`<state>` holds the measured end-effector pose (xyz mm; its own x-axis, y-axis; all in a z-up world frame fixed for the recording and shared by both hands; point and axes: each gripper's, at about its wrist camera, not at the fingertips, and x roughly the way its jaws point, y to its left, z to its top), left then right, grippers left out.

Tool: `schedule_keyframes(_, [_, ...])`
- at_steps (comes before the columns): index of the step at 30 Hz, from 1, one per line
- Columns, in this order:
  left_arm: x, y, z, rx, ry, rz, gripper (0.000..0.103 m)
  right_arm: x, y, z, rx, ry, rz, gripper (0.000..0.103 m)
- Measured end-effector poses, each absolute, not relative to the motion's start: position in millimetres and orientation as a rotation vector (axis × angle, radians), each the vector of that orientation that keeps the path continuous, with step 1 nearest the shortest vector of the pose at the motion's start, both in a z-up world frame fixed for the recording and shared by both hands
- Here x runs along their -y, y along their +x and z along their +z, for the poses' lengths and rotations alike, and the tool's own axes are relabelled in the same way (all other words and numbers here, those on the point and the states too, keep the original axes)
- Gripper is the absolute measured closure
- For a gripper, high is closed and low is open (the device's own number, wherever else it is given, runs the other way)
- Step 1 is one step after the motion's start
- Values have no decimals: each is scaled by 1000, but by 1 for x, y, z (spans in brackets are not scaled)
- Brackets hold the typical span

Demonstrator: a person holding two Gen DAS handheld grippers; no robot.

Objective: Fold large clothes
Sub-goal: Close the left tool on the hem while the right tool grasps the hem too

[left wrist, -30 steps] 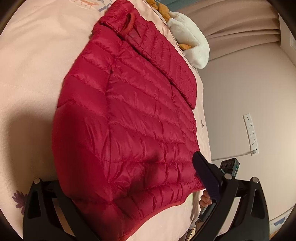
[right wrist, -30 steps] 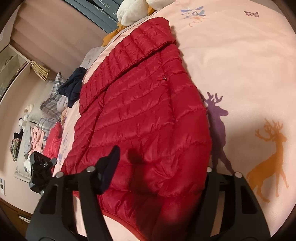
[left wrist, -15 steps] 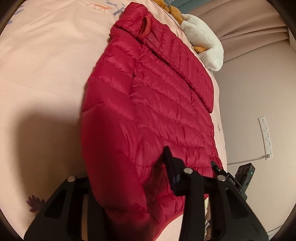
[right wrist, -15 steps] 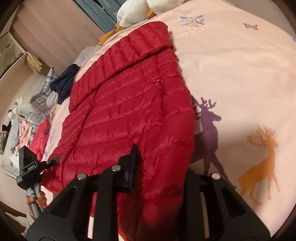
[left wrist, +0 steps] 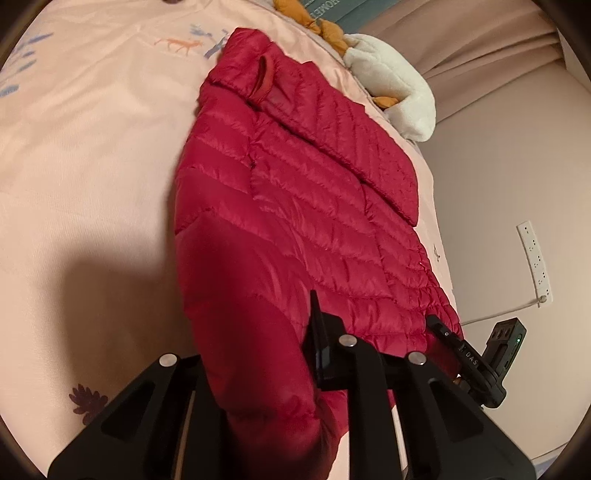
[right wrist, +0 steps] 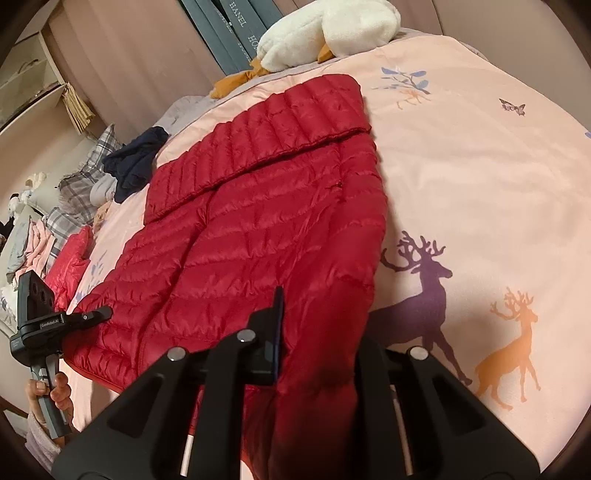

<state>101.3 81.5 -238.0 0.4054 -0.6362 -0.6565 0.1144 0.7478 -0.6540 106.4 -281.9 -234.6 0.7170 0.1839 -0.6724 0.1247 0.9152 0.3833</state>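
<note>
A red quilted down jacket [left wrist: 306, 206] lies on a pink bedspread [left wrist: 92, 147], collar at the far end, one sleeve folded across its upper part. It also shows in the right wrist view [right wrist: 258, 221]. My left gripper [left wrist: 258, 354] is shut on the jacket's hem corner, and the fabric bulges between its fingers. My right gripper [right wrist: 321, 343] is shut on the other hem corner in the same way. Each gripper shows in the other's view, at the jacket's opposite bottom corner [left wrist: 461, 354] [right wrist: 74, 317].
A white plush toy [left wrist: 391, 92] lies at the head of the bed, also in the right wrist view [right wrist: 325, 33]. A pile of clothes [right wrist: 74, 192] sits beside the bed. A wall with a power strip [left wrist: 533, 266] runs along one side.
Both grippers moved in over the hem corners and closed on them. The jaws were wide open one second ago and now pinch the red fabric.
</note>
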Motion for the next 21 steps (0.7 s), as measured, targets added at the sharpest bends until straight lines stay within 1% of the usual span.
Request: schedule_keyframes(21, [-79, 97, -228, -1032, -548, -529, 89, 280, 89, -223, -741, 435, 73, 91])
